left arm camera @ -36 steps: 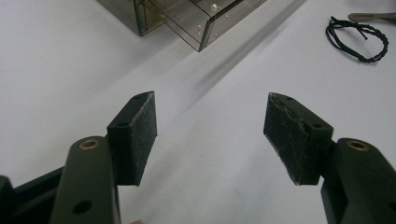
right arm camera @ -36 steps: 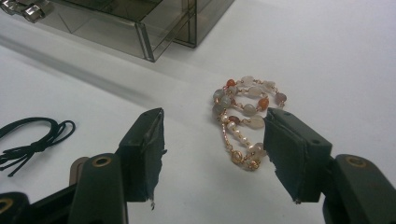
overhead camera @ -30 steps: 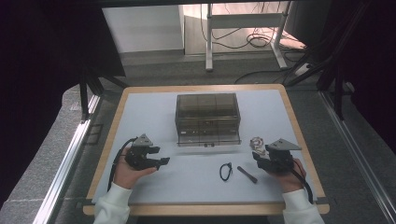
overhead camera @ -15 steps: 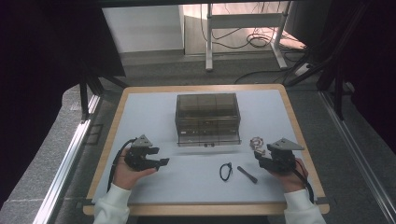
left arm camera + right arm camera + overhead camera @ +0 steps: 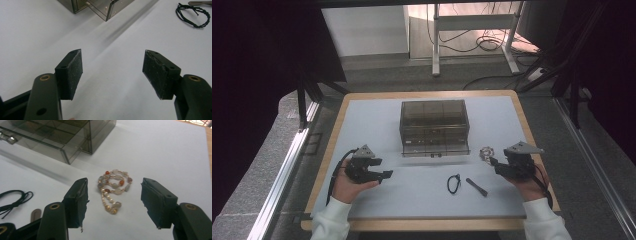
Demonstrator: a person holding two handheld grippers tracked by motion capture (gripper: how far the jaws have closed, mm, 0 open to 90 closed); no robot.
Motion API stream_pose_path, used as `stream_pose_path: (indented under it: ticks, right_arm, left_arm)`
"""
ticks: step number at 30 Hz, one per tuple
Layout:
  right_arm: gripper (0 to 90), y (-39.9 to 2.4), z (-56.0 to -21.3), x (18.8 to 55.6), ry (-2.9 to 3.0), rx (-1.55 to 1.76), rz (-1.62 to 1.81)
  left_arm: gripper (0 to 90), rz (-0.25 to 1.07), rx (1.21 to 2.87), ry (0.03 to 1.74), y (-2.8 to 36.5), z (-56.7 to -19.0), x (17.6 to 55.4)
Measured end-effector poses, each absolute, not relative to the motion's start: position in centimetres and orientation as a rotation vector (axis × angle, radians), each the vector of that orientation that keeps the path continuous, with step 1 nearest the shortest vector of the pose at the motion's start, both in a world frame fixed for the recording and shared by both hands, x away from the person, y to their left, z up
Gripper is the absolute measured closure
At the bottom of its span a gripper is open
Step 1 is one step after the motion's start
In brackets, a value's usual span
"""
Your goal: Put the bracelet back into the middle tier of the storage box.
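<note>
Jaws of right gripper point(image 5: 113, 202) spread wide and unloaded, set astride bracelet point(image 5: 113, 191) likely for pickup, beads lying on mat just ahead between pads point(image 5: 78, 202), right of box point(image 5: 434, 127); left gripper point(image 5: 112, 72) likewise agape over bare mat, left of box, probably waiting.

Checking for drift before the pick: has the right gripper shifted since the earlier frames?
No. The right gripper sits beside the bead bracelet, right of the clear box, as before; jaws open.
</note>
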State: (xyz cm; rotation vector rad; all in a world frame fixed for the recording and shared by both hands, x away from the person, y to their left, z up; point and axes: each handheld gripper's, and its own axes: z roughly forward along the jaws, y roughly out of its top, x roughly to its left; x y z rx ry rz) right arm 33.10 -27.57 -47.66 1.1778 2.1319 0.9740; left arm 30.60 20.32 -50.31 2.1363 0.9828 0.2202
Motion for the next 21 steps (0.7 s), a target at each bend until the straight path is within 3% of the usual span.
stream_pose_path:
  ticks: [21]
  right_arm:
    - [44.7,-27.5,-47.8,36.9,2.276,1.195,0.788]
  left_arm:
    - [32.2,0.222,2.147,0.999,20.7,-50.8,30.6]
